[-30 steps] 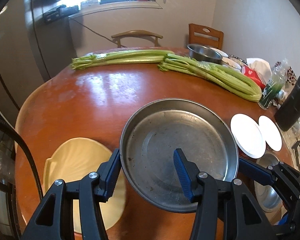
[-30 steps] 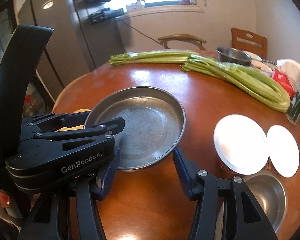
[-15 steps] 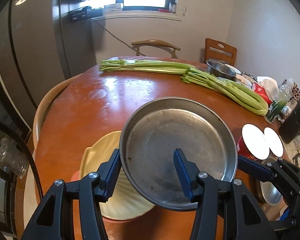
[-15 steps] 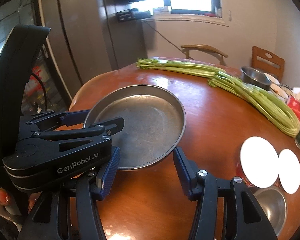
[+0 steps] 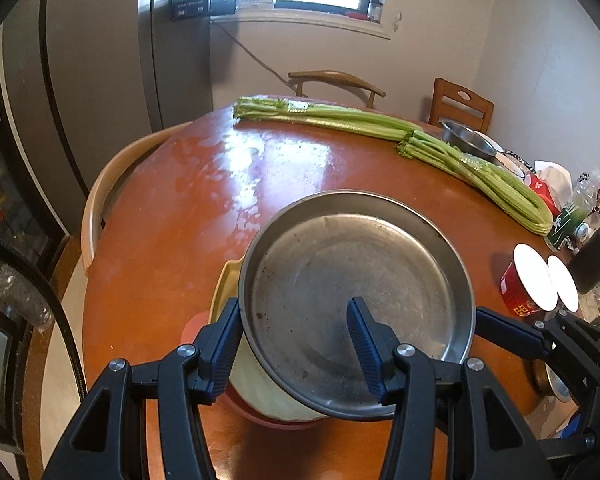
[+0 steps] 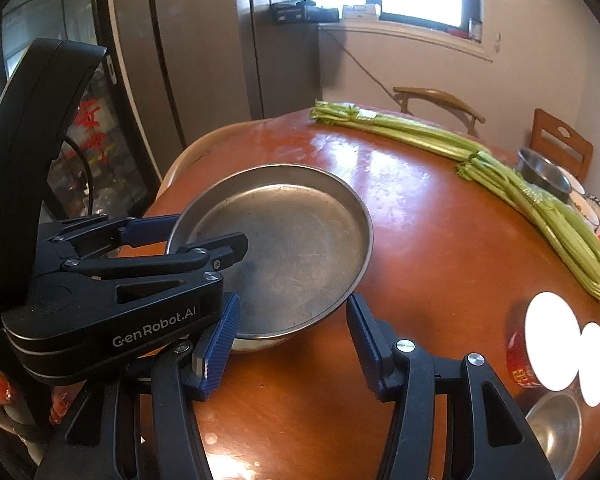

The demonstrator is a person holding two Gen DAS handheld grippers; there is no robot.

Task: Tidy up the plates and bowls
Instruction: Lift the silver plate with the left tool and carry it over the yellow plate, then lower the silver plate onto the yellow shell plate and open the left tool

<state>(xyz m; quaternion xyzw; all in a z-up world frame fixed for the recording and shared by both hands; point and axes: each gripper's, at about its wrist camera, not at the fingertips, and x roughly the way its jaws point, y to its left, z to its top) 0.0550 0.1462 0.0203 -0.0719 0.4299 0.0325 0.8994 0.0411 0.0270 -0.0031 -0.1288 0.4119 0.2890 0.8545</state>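
Observation:
A round steel pan (image 5: 352, 288) is held in my left gripper (image 5: 296, 340), one finger under its near rim and one inside it. The pan hangs above a cream plate (image 5: 260, 384) that rests on a pink dish (image 5: 268, 416) on the brown table. In the right wrist view the same pan (image 6: 284, 248) shows with the left gripper (image 6: 204, 246) clamped on its left rim. My right gripper (image 6: 292, 340) is open and empty, just in front of the pan's near edge.
Long celery stalks (image 5: 380, 136) lie across the far side of the table (image 5: 180, 208). A steel bowl (image 5: 466, 142) stands far right. A red cup with white lids (image 6: 540, 348) and a steel bowl (image 6: 552, 428) sit at the right. Chairs ring the table.
The left gripper has lifted the steel pan and carried it left, over the cream plate. The right gripper has followed alongside, still open.

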